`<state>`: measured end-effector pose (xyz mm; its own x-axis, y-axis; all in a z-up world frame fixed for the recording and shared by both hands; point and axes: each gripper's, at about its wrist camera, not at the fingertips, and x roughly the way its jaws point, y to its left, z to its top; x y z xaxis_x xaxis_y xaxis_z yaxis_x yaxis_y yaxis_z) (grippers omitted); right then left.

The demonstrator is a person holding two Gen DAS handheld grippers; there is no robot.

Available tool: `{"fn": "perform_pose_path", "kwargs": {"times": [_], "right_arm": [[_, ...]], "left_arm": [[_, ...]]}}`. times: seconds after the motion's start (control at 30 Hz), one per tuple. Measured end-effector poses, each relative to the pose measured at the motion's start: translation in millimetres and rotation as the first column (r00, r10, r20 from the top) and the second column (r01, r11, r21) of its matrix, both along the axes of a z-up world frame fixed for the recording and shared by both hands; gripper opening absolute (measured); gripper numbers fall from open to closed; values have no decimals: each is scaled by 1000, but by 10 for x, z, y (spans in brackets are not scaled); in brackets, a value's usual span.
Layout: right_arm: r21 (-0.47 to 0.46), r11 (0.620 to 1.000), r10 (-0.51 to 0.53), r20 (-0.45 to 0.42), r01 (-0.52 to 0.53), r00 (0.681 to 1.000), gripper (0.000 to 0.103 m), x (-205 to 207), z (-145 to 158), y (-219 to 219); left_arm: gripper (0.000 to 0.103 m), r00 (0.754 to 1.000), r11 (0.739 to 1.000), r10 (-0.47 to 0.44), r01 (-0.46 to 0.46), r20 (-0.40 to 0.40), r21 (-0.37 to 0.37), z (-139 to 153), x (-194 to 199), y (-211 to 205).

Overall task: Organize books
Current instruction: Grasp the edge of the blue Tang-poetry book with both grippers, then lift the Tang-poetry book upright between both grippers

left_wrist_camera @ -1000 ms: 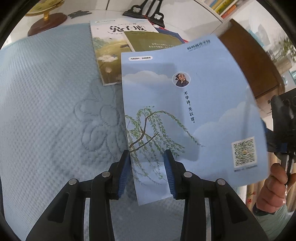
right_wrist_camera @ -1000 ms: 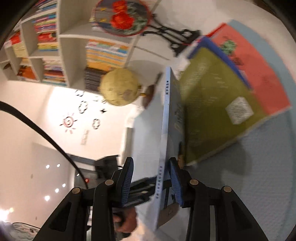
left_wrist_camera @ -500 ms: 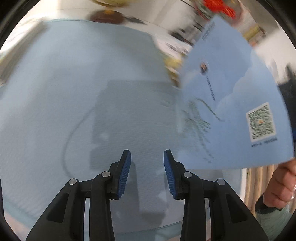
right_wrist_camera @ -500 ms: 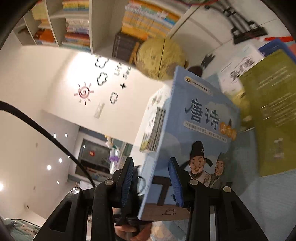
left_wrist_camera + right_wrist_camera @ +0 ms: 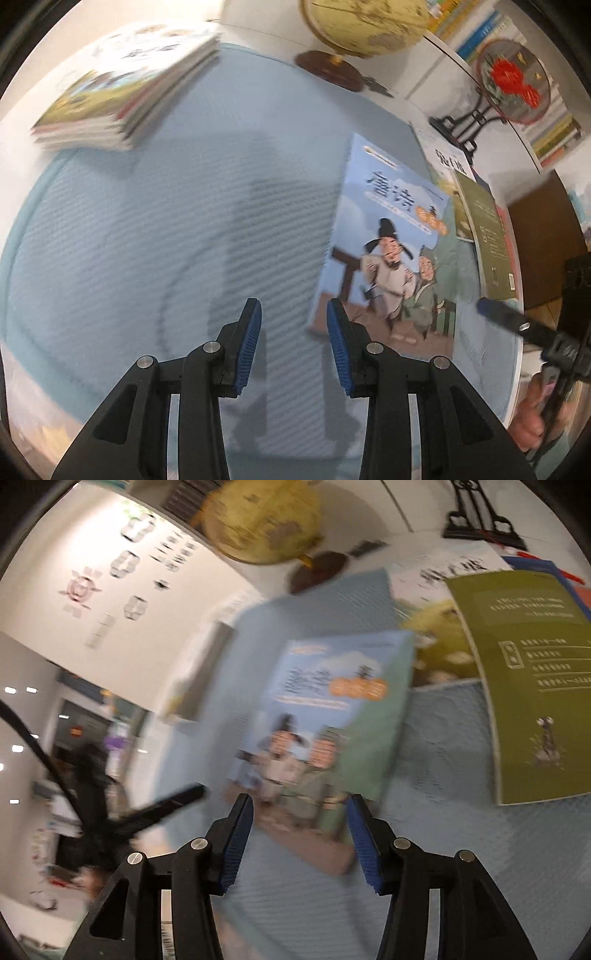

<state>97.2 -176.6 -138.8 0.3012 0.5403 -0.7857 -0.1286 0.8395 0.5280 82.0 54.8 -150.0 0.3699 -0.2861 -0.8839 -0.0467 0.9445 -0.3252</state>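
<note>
A light blue book (image 5: pixel 388 251) with two cartoon figures on its cover lies face up on the pale blue mat (image 5: pixel 147 240), just right of my left gripper (image 5: pixel 294 343). That gripper is open with nothing between its blue pads. In the right wrist view the same book (image 5: pixel 332 720) is blurred. Its near edge sits between the fingers of my right gripper (image 5: pixel 300 842), whose jaws are opening, and the pads stand clear of it. The right gripper's finger (image 5: pixel 509 321) reaches in from the right.
A stack of several books (image 5: pixel 125 85) lies at the mat's far left. An olive book (image 5: pixel 484 229) and a white one (image 5: pixel 447 162) overlap at the right. Behind them stand a globe (image 5: pixel 365 22) and a round fan ornament (image 5: pixel 517 85). A hand (image 5: pixel 535 421) shows at the lower right.
The blue book turned from back cover to front cover and came down onto the mat. The right jaws parted off it. The left gripper swung left, bringing the book stack into view.
</note>
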Motion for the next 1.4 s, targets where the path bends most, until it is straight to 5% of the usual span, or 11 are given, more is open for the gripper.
{"fn": "perform_pose_path", "kwargs": {"times": [0.3, 0.8, 0.97, 1.03, 1.17, 1.2, 1.23, 1.37, 1.4], "right_arm": [[-237, 970, -42, 22, 46, 999, 51, 171, -265, 67], [-202, 979, 40, 35, -32, 999, 34, -70, -265, 11], [-194, 981, 33, 47, -23, 998, 35, -122, -277, 13], [-148, 989, 22, 26, -18, 999, 35, -99, -290, -58], [-23, 1000, -10, -9, 10, 1000, 35, -84, -343, -230], [-4, 1000, -19, -16, 19, 1000, 35, -81, -352, -253], [14, 1000, -27, -25, 28, 999, 35, -77, -362, -274], [39, 999, -33, -36, 35, 999, 35, -75, -369, -310], [38, 999, -33, -35, 34, 999, 35, -79, -366, -305]], "left_arm": [[33, 997, 996, -80, 80, -14, 39, -144, 428, -201], [34, 992, 992, -126, 126, -10, -21, -169, 230, -192], [34, 994, 980, -95, 85, -51, -178, -173, 130, -131], [34, 997, 964, -82, 81, 5, -254, -19, 44, -82], [34, 993, 843, -21, 82, 119, -532, 272, -96, 42], [34, 991, 838, -13, 81, 130, -539, 299, -110, 18], [33, 991, 846, -9, 81, 137, -527, 308, -117, -14], [26, 992, 963, -38, 68, 119, -259, 144, -75, -286], [21, 993, 972, -41, 66, 112, -225, 87, -61, -309]]}}
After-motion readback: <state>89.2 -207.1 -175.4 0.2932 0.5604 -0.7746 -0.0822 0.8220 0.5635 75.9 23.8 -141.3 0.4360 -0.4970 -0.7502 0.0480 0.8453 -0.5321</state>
